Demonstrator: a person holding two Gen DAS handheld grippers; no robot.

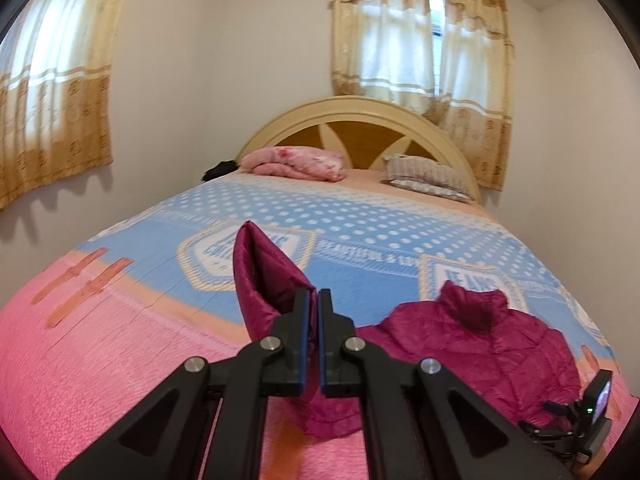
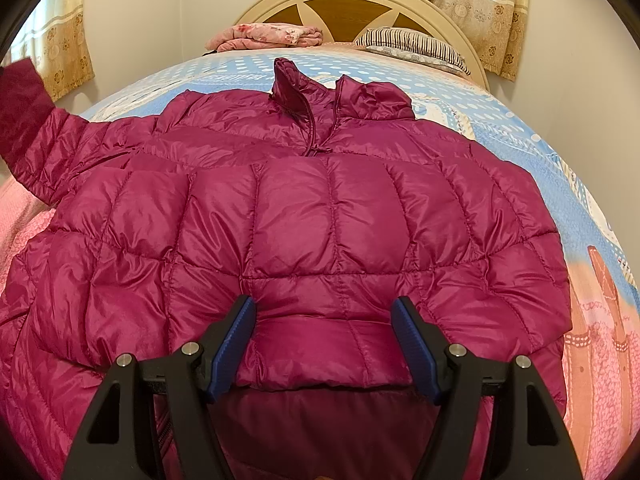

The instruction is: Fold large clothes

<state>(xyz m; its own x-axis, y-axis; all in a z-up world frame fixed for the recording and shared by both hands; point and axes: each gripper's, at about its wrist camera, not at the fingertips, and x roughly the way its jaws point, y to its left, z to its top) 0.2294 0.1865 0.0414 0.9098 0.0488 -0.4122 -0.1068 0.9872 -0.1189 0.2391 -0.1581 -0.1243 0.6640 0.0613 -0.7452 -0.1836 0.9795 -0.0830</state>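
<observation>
Bare bedspread beyond the jacket, open up to the folded blanket and pillow.

The left black gripper with blue pads has its jaws pinched tight on the purple puffy jacket's sleeve, lifted and sticking up toward 11 o'clock. The right black gripper with blue pads tips down, its jaws wide apart, resting on the jacket's body with fabric between them.

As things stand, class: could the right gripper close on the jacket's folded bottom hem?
Probably yes. The right gripper is open, its jaws standing either side of the folded hem of the jacket, with nothing between them and the fabric.
</observation>
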